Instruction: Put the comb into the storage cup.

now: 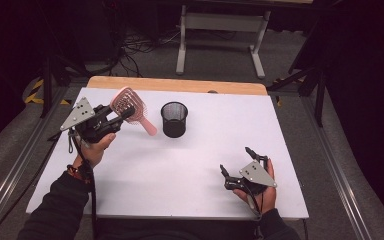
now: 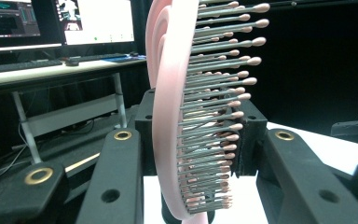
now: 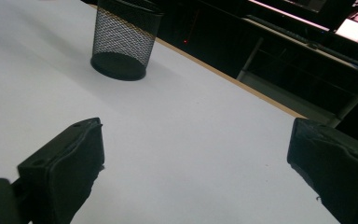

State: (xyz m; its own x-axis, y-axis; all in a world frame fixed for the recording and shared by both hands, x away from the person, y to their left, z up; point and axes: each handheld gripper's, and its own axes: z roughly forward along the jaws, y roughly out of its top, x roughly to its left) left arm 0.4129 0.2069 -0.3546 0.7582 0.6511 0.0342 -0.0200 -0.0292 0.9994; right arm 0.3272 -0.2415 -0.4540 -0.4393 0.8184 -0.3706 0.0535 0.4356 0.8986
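A pink hairbrush [image 1: 128, 102] is lifted over the table's left side, its handle slanting down toward a black mesh cup [image 1: 174, 119]. My left gripper [image 1: 122, 115] is shut on the brush head. In the left gripper view the brush [image 2: 168, 116] stands on edge between the two jaws, bristles pointing right. My right gripper [image 1: 236, 161] rests low near the front right of the white table [image 1: 190, 170], open with nothing in it. Seen from the right gripper view, the mesh cup [image 3: 123, 42] stands upright far ahead of the wide-spread right gripper [image 3: 196, 154].
A wooden strip [image 1: 175, 84] runs along the table's far edge. Beyond it stands a white desk frame [image 1: 222, 25] with cables on the floor. Monitors and a keyboard [image 2: 51, 28] sit on a desk in the background of the left gripper view.
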